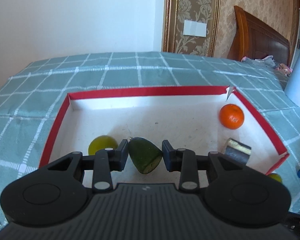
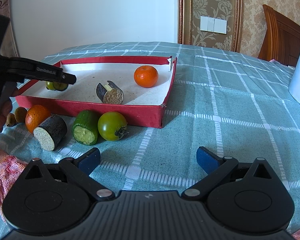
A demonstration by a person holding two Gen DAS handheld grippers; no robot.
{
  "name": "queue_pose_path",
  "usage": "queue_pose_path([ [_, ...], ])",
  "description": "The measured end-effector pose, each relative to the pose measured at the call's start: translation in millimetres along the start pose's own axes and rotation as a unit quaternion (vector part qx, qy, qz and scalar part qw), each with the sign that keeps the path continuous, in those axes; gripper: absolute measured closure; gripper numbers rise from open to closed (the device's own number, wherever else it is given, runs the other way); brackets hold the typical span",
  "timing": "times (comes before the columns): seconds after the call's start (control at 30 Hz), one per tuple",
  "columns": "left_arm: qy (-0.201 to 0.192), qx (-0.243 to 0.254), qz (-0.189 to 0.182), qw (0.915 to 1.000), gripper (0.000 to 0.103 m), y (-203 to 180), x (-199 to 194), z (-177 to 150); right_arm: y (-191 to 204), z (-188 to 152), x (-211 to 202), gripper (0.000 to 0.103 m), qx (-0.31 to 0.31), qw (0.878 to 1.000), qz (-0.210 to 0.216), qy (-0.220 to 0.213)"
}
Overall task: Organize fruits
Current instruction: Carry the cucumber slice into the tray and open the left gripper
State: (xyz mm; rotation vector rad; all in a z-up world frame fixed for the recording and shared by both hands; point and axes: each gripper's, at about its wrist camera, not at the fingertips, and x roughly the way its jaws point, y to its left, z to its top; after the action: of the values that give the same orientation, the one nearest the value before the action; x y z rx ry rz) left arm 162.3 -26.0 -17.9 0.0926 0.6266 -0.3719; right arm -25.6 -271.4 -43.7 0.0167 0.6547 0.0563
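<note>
Left wrist view shows your left gripper [image 1: 145, 155] clamped on a dark green cucumber end [image 1: 145, 155], tapered with a pale cut face, held over the red cardboard tray [image 1: 150, 91]. Inside that tray already lie a yellow-green round fruit [image 1: 102, 144], a glossy mandarin [image 1: 231, 116] near the far right corner, and a dark eggplant chunk [image 2: 110, 94] with a spongy cut face. Your right gripper [image 2: 148, 160] stands apart and empty, in front of the tray. Outside the tray's near wall wait a smooth green tomato [image 2: 112, 126], a ribbed cucumber piece [image 2: 85, 128], another eggplant chunk [image 2: 51, 133], an orange [image 2: 36, 116] and two small brown fruits [image 2: 20, 115]. Roughly half remains, I judge.
</note>
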Motion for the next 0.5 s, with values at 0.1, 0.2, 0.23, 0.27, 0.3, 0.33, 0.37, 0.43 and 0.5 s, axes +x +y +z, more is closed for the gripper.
queue_pose_path([
  [0.1, 0.001, -0.004, -0.001, 1.0000, 0.070, 2.4, 3.8, -2.7, 0.0, 0.1, 0.0, 0.000, 0.000, 1.000, 0.000, 0.000],
  [0.2, 0.001, 0.001, 0.003, 1.0000, 0.069, 0.9, 4.3, -3.6, 0.1, 0.1, 0.0, 0.000, 0.000, 1.000, 0.000, 0.000],
  [0.23, 0.001, 0.006, 0.007, 1.0000, 0.069, -0.5, 4.4, -4.3, 0.4, 0.2, 0.1, 0.000, 0.000, 1.000, 0.000, 0.000],
  [0.27, 0.000, 0.012, 0.011, 0.9999, 0.069, -2.0, 4.3, -5.1, 0.5, 0.2, 0.1, 0.000, -0.001, 1.000, 0.000, 0.000],
  [0.3, 0.000, 0.014, 0.014, 0.9998, 0.069, -3.1, 4.1, -5.7, 0.2, 0.1, 0.0, 0.000, -0.001, 1.000, 0.000, 0.000],
  [0.33, 0.001, 0.015, 0.017, 0.9997, 0.069, -4.1, 3.7, -6.2, 0.0, 0.0, -0.2, 0.000, 0.000, 1.000, 0.000, 0.000],
  [0.37, 0.002, 0.016, 0.018, 0.9997, 0.069, -4.3, 3.4, -6.2, 0.1, 0.1, -0.1, 0.000, -0.001, 1.000, 0.000, 0.000],
  [0.43, 0.006, 0.011, 0.018, 0.9998, 0.068, -3.8, 3.0, -5.4, 0.7, 0.3, 0.0, 0.000, -0.001, 1.000, 0.000, 0.000],
  [0.5, 0.010, 0.010, 0.021, 0.9997, 0.067, -3.1, 2.6, -5.4, 0.1, 0.1, -0.2, 0.000, 0.000, 1.000, 0.000, 0.000],
])
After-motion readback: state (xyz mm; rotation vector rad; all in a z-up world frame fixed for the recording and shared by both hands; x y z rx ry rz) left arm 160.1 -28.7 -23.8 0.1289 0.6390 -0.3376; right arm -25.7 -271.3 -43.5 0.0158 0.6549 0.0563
